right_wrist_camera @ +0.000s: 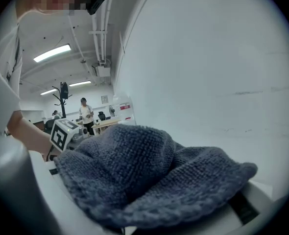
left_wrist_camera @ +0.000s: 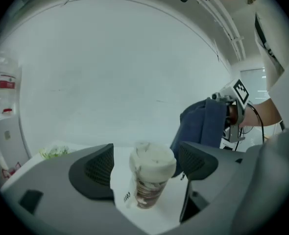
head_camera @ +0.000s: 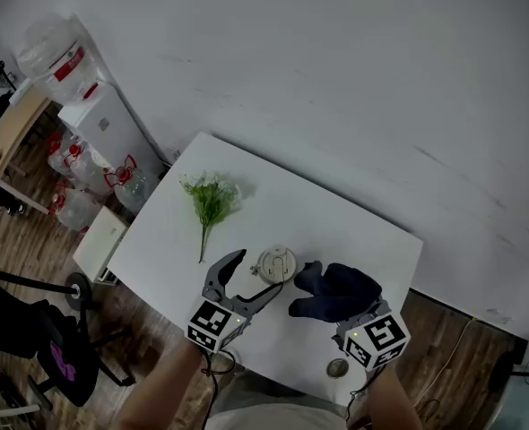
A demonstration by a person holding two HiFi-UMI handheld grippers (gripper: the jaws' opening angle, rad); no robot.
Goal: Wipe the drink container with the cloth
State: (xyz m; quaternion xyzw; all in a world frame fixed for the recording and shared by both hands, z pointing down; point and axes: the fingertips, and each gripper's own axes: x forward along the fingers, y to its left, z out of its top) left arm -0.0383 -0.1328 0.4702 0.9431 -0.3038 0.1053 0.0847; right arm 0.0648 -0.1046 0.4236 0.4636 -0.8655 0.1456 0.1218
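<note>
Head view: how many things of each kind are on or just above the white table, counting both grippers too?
Two-jaw grippers with marker cubes: 2, left gripper and right gripper
Brown-printed paper cup with white lid: 1
Dark blue knitted cloth: 1
Green plant sprig: 1
Small round brownish thing: 1
Total: 6

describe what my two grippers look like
The left gripper and right gripper are grey. The left's curved jaws have dark textured pads. Each carries a white cube with black square markers and trails a black cable. The person wears a light top.
</note>
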